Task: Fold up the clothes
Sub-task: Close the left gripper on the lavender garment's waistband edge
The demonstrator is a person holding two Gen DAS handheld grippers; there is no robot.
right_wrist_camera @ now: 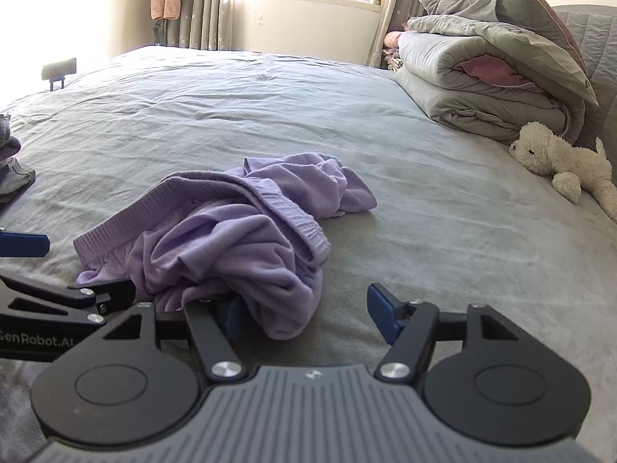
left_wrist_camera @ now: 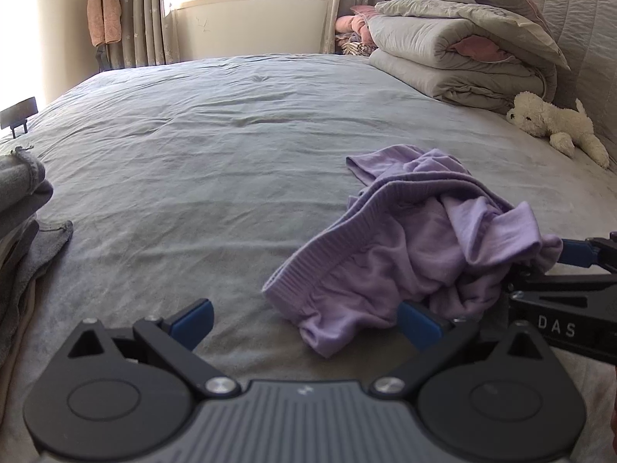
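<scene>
A crumpled lilac knit garment point(left_wrist_camera: 405, 239) with a ribbed waistband lies on the grey bed sheet point(left_wrist_camera: 193, 154). My left gripper point(left_wrist_camera: 306, 322) stands open wide at the garment's near left corner, and its right finger point(left_wrist_camera: 420, 324) touches the cloth there. In the right wrist view the garment point(right_wrist_camera: 231, 239) sits ahead and to the left. My right gripper point(right_wrist_camera: 304, 316) is open around the near fold. Its left finger point(right_wrist_camera: 229, 316) is half buried under cloth, while its right finger point(right_wrist_camera: 380, 316) is apart from it. The left wrist view shows the right gripper point(left_wrist_camera: 543, 270) at the garment's right end.
Folded grey quilts point(left_wrist_camera: 462, 50) are stacked at the back right against a padded headboard point(left_wrist_camera: 578, 38). A white plush toy point(left_wrist_camera: 555, 123) lies in front of them. A pile of grey clothes point(left_wrist_camera: 23, 212) sits at the left edge. Window and curtains are behind the bed.
</scene>
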